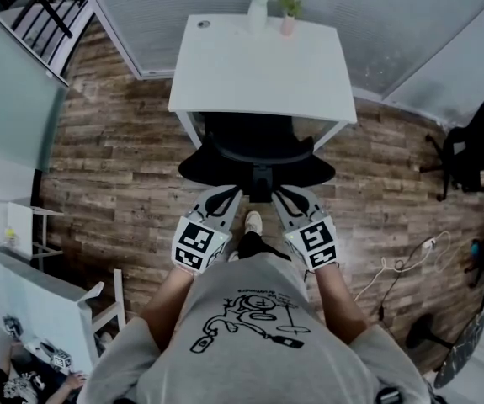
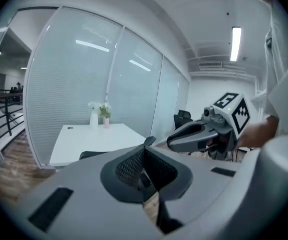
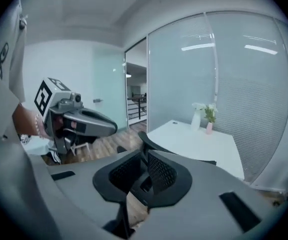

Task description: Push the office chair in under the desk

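A black office chair (image 1: 258,154) stands with its seat partly under the white desk (image 1: 225,74), its backrest toward me. My left gripper (image 1: 229,194) and right gripper (image 1: 282,194) both reach its top rim, side by side. In the left gripper view the left gripper (image 2: 145,166) has its pads together; the chair's rim (image 2: 150,141) pokes up just beyond them, and I cannot tell if any of it is pinched. In the right gripper view the right gripper (image 3: 145,171) is shut on the backrest rim (image 3: 154,145), which runs between the pads.
Two small vases (image 1: 271,7) stand at the desk's far edge, against a glass wall (image 1: 393,23). Another black chair (image 1: 469,150) is at the right. A cable with a power strip (image 1: 410,259) lies on the wood floor. White furniture (image 1: 23,310) is at the lower left.
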Demonstrator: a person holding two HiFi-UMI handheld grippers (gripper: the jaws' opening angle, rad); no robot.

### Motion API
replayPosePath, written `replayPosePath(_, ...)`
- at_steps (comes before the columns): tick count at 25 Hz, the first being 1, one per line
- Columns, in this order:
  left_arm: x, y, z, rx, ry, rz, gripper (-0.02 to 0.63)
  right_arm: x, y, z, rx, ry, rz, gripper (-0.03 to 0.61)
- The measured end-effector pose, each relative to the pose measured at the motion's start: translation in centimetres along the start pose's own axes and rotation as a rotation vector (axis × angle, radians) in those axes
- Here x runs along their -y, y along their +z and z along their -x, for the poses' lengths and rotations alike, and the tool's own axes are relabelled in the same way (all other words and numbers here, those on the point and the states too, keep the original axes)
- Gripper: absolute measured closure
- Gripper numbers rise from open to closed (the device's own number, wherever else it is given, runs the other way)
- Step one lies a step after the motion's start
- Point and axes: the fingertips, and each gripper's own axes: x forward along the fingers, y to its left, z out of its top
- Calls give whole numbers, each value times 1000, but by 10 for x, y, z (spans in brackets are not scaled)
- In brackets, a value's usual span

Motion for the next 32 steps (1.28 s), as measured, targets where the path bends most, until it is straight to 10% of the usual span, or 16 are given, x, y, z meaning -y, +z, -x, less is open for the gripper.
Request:
replayPosePath(12, 24, 42, 30, 127, -66, 90, 612, -33, 70, 47, 198, 62, -78, 538)
replayPosePath(32, 28, 59, 36, 168, -68, 69, 612, -30, 68, 50, 205, 40, -99, 541)
